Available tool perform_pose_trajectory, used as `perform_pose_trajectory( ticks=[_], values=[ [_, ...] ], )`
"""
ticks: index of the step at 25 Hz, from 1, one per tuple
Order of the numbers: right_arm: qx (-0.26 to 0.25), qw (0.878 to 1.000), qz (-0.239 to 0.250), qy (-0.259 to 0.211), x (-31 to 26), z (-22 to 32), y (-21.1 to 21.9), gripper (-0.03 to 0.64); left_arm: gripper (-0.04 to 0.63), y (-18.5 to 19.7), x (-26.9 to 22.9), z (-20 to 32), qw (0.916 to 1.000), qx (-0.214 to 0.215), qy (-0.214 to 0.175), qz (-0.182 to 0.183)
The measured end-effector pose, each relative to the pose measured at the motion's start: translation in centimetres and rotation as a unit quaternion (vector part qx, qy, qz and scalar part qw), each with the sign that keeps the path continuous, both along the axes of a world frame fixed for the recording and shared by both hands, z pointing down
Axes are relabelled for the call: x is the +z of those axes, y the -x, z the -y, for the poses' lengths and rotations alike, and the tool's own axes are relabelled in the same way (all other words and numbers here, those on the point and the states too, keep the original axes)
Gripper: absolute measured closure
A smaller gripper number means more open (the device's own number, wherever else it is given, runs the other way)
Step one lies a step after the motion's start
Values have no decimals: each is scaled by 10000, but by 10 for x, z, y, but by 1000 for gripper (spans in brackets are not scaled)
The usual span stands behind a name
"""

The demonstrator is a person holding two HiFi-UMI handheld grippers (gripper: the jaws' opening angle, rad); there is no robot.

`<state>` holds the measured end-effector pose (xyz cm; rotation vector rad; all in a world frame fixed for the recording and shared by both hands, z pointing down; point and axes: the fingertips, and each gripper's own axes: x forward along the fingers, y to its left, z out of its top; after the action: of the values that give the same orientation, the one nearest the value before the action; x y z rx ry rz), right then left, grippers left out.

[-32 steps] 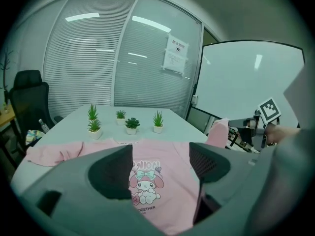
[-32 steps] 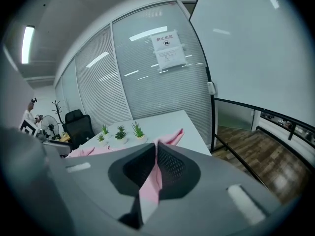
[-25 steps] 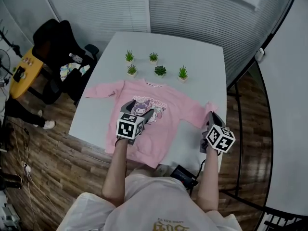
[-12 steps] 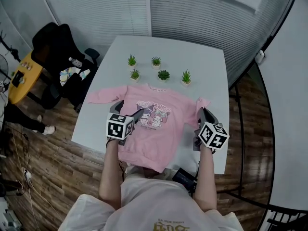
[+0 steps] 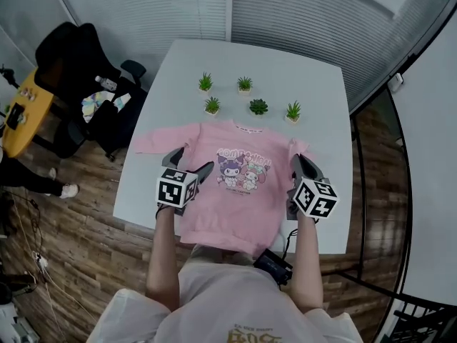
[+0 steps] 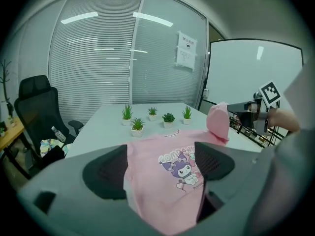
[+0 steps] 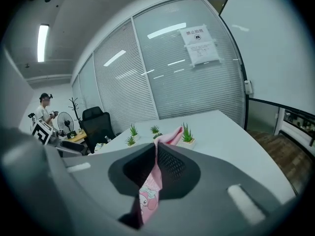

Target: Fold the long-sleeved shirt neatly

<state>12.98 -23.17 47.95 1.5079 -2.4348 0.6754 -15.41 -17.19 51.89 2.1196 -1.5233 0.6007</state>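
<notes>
Well, table (image 5: pixel 307 63): carries the pink shirt (image 5: pixel 239 209) spread chest-up, probably for crisp folds
Right gripper (image 5: pixel 298 161): clamped on the sleeve (image 6: pixel 217 122), raised to fold inward
Left gripper (image 5: pixel 191 160): jaws have just been opening wide, nothing pinched, over the shirt's left side

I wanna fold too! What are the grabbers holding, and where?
The right gripper pinches the pink shirt by the sleeve on that side. The left gripper holds nothing: its jaws have just been opening over the shirt.

Pink cartoon-print shirt (image 5: pixel 230 207), white table (image 5: pixel 278 59)
</notes>
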Motion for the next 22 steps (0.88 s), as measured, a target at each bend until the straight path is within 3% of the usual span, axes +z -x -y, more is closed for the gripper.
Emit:
perform_pose_trajectory(
  ticks=[15,22],
  values=[
    [-130,9997,82,-174,-1,16,114,591,155,47,28,18,9990,397,-8,-202],
    [-275,9995,-3,-159,9,26,162,591,155,51,43,28,9978,612,66,-255]
  ],
)
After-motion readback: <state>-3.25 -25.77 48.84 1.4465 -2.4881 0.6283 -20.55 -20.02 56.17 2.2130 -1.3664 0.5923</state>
